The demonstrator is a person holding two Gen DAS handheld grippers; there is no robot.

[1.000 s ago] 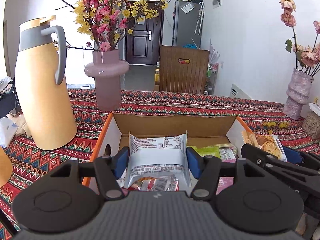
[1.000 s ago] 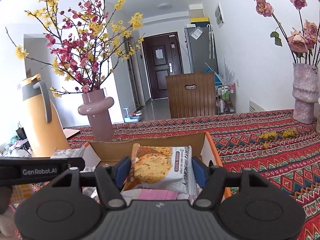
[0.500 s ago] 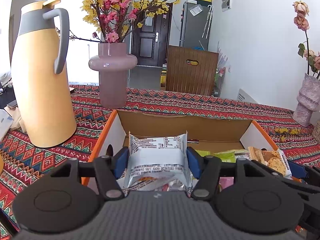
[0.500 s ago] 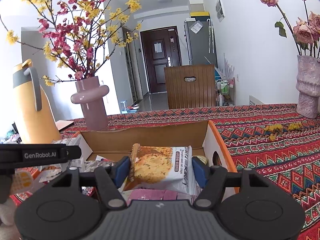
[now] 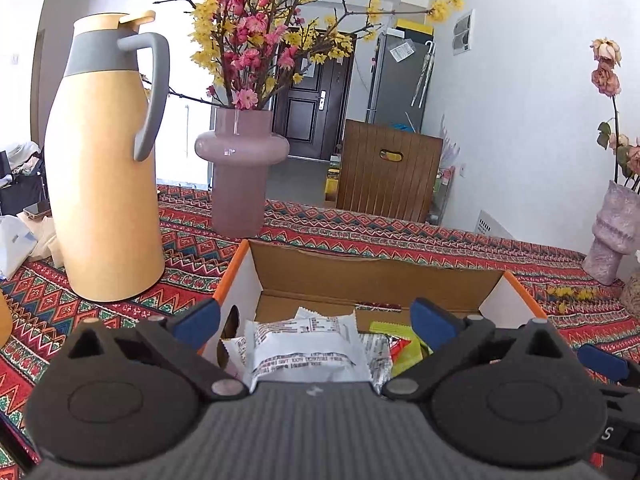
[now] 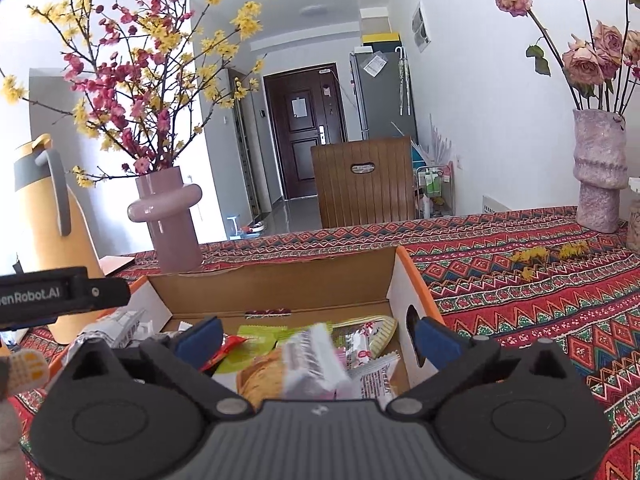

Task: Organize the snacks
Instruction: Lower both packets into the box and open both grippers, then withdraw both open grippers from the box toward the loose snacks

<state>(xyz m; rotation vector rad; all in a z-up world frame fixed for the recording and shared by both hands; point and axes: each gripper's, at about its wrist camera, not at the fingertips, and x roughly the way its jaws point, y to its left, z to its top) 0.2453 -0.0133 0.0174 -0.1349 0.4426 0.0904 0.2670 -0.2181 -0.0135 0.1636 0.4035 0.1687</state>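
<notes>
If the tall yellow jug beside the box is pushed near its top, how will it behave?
The yellow jug is tall and tapers toward the lid, so a high push may tip it. It looks rigid, not floppy. The patterned tablecloth may grip its base and hinder sliding.

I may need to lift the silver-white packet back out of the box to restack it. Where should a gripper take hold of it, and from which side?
Grip the silver-white packet across its two short side edges, coming from above and the near side. It lies flat, printed back up, atop other wrappers at the left end of the cardboard box, whose walls likely block a level approach.
</notes>
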